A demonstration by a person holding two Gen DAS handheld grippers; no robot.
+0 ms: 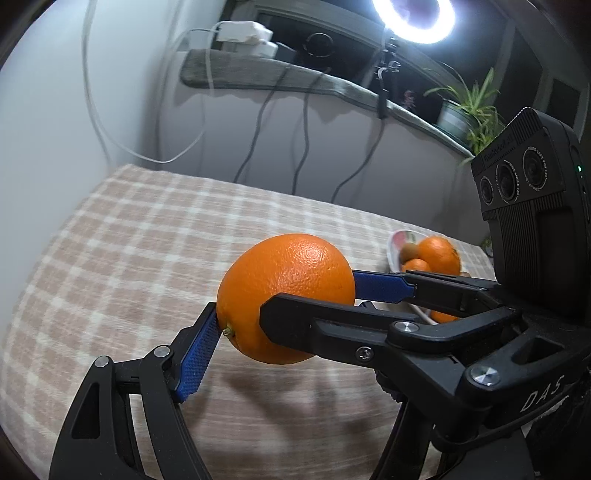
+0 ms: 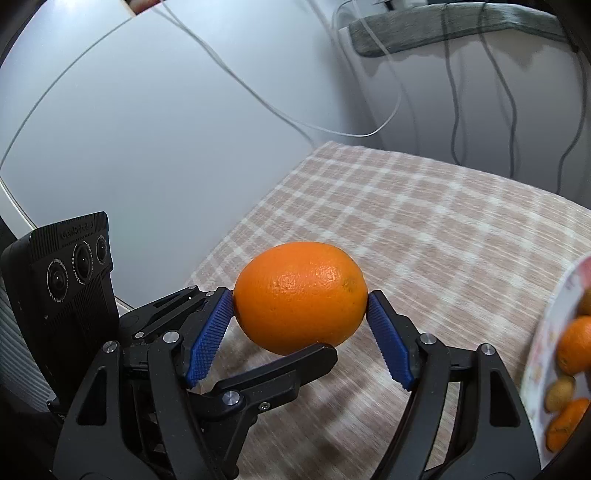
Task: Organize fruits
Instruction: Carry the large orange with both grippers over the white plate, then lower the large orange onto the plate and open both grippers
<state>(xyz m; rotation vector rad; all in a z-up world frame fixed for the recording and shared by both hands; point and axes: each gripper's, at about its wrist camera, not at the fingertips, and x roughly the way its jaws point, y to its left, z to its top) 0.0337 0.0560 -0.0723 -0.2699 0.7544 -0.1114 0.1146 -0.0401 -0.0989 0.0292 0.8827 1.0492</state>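
A large orange (image 1: 284, 295) hangs above the checked tablecloth, held between both grippers. In the right wrist view the orange (image 2: 301, 295) is pinched between the right gripper's (image 2: 301, 302) two blue pads. In the left wrist view the left gripper (image 1: 284, 299) has one blue pad (image 1: 197, 360) at the orange's stem end, and its other finger is hidden behind the right gripper's black fingers (image 1: 314, 321), which cross in front. A white plate (image 1: 393, 251) at the right holds oranges and small brown fruits.
The plate's rim (image 2: 550, 332) is close on the right in the right wrist view. Cables hang down the white wall behind the table. A shelf with a plant (image 1: 469, 107) and a ring light (image 1: 413, 18) is above. The tablecloth (image 1: 129, 240) spreads to the left.
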